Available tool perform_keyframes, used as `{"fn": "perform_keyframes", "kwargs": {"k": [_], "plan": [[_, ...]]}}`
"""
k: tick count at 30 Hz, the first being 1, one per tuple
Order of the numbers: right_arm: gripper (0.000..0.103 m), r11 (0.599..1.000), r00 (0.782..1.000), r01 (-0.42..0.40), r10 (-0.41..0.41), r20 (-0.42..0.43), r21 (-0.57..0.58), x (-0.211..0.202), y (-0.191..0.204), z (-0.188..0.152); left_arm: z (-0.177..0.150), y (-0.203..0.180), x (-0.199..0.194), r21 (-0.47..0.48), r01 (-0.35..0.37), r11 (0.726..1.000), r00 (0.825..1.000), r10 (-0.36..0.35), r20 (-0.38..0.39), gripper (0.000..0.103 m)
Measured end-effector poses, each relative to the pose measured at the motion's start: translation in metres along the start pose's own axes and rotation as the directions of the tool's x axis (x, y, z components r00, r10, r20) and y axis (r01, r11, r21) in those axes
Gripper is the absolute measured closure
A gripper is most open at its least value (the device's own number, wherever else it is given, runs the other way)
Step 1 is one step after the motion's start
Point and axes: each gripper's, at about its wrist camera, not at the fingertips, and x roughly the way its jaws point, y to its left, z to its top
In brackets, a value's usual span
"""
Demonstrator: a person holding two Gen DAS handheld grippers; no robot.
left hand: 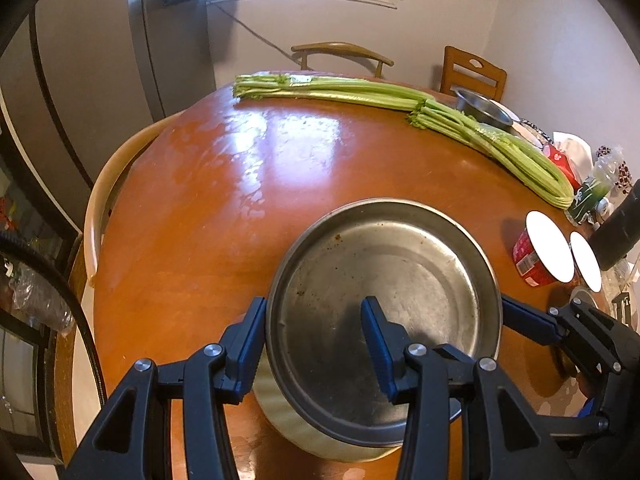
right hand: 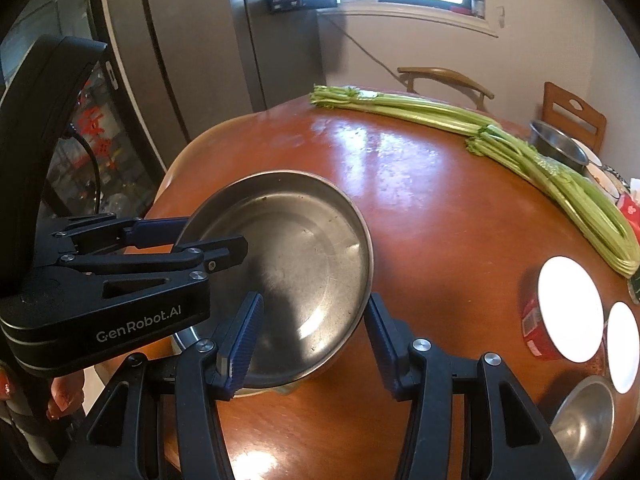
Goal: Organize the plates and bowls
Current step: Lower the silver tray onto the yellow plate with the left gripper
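A wide, shallow steel plate [left hand: 384, 280] [right hand: 292, 264] is at the near edge of the round wooden table [left hand: 200, 208]. My left gripper [left hand: 314, 308] is shut on its left rim, one finger outside and one inside. In the right wrist view the left gripper [right hand: 208, 240] shows the same pinch. My right gripper [right hand: 315, 300] is shut on the plate's right rim, and one of its fingers [left hand: 524, 318] shows at that rim. Under the plate, the wall of a larger bowl [left hand: 280, 420] [right hand: 184, 340] peeks out. I cannot tell whether the two touch.
Long celery bunches [left hand: 360, 94] [right hand: 520, 152] lie across the far side of the table. A small steel bowl [left hand: 482, 108] [right hand: 558, 146] stands behind them. Red cups with white lids [left hand: 540, 252] [right hand: 568, 312] and another steel bowl [right hand: 584, 420] crowd the right. Chairs ring the table.
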Motion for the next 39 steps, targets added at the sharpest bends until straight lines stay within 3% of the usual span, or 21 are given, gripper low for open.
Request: {"fn": "perform_keyframes", "kwargs": {"k": [22,39], "plan": [[0.049,0.999,0.995,-0.02,0.015,-0.098,-0.05,0.044,0.013,-0.002,-0.016,0.019,0.016,-0.007,-0.028,1.0,0.997,0.027,-0.066,0.056],[0.049,0.997,0.994,0.011,-0.02,-0.109,-0.079,0.049,0.017,-0.006,-0.021,0.021,0.02,-0.018,-0.013,1.0,0.997,0.012,-0.073,0.056]]}}
